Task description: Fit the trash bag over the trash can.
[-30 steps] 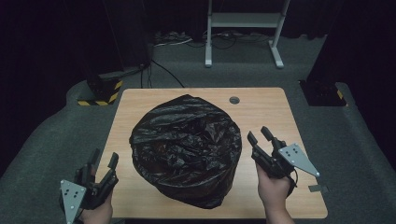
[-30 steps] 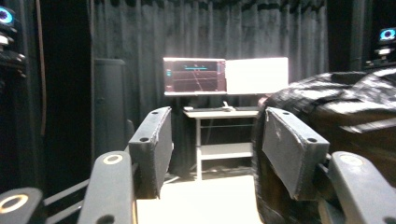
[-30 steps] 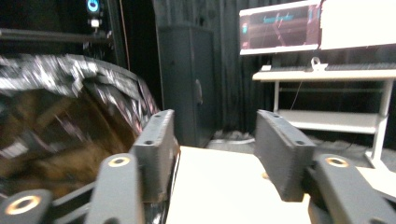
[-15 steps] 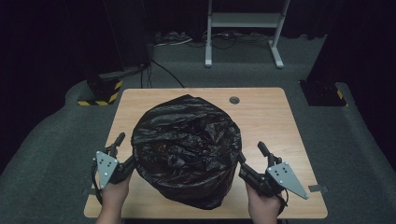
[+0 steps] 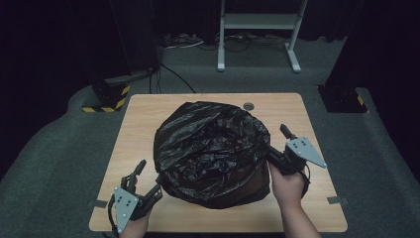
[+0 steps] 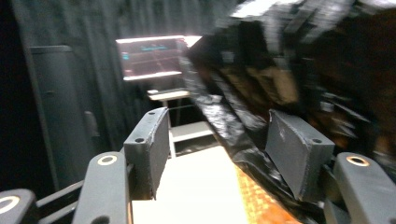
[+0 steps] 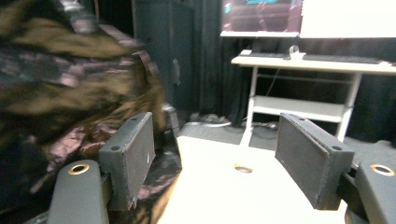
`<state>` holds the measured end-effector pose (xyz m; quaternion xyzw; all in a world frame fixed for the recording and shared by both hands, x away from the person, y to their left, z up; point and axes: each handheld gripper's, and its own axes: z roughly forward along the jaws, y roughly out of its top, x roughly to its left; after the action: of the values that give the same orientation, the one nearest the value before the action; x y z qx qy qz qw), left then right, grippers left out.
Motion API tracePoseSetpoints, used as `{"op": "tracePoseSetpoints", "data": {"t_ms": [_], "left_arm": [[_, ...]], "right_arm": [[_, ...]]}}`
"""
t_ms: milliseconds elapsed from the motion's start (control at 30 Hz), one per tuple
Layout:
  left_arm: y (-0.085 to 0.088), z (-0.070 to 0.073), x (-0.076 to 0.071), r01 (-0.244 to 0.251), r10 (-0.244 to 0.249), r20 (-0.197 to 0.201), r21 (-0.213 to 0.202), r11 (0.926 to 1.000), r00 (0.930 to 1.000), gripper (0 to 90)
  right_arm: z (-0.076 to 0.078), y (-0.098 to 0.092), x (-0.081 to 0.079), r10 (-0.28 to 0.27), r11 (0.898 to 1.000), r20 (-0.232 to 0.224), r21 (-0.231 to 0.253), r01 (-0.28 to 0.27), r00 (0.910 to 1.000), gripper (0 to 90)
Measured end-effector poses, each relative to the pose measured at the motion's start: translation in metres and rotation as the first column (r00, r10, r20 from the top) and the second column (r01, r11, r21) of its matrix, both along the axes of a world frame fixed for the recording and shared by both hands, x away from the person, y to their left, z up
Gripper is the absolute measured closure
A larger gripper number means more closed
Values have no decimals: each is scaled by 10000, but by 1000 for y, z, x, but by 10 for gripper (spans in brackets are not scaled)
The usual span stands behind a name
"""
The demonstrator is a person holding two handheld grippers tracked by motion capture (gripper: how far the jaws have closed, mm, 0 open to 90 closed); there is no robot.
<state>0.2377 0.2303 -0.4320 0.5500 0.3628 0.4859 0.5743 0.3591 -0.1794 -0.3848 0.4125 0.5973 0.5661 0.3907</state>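
Two hand-held grippers, left and right, flank my black bin bag with jaws apart; it looks thin, slippery, crumply, so I'd pinch loose folds low at its sides.

A: A big black bin bag is seen on the worktop, bulging into a rounded, upright mound.

B: Its glossy, crinkled film is gathered over the top, and brownish contents are glimpsed through it in both tool views.

A: It is set around the middle of the worktop, nearer the front edge, with bare wood left to either side and behind.
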Motion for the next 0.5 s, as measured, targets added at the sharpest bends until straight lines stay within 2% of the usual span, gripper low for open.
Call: {"op": "tracePoseSetpoints", "data": {"t_ms": [100, 233, 300, 400, 500], "left_arm": [[18, 2, 10, -624, 623, -36, -111, 9980, 9980, 396], [28, 12, 44, -1015, 1014, -199, -26, 9948, 9946, 387], [27, 17, 63, -875, 872, -416, -37, 9962, 9953, 383], [16, 20, 85, -573, 588, -655, 254, 9980, 9961, 381], [6, 18, 92, -110, 132, -733, 305, 9995, 9972, 381]], "right_arm": [[6, -14, -18, -370, 9991, 306, 219, 363, 9988, 282], [14, -20, -54, -510, 9977, 715, 472, 477, 9961, 278], [11, -18, -73, -521, 9973, 659, 557, 485, 9965, 274], [1, -11, -98, -496, 9967, 420, 671, 467, 9979, 272], [-12, 0, -110, -419, 9973, 108, 615, 412, 9991, 273]]}}
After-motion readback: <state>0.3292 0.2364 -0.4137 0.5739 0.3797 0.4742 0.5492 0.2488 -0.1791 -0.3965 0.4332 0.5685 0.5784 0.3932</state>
